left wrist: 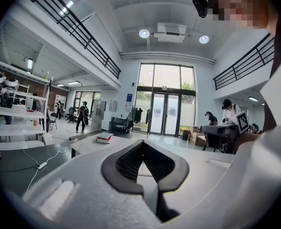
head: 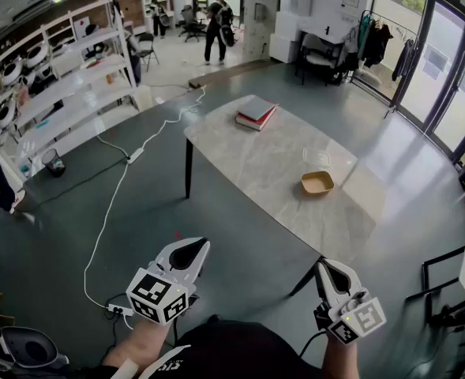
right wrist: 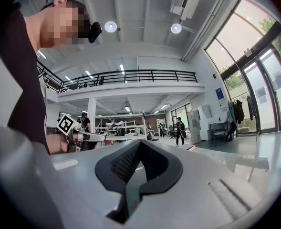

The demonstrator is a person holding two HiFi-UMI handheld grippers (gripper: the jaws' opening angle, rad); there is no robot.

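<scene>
Jaws on my left gripper [head: 199, 247] and right gripper [head: 321, 267] were closed on nothing, well short of the surface [head: 248, 160] bearing a wooden bowl [head: 316, 183] and books [head: 255, 115].

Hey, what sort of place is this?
Probably a lab or workshop in an open hall: white shelving stocked with equipment, a stone-topped table carrying books and a bowl, and tall glass doors.

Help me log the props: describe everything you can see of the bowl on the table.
The bowl is small, round and shallow, tan like wood or bamboo, and looks empty. It stands upright on the pale stone-look table, near its right edge, well apart from the books stacked at the far end. Nothing touches it but the tabletop.
</scene>
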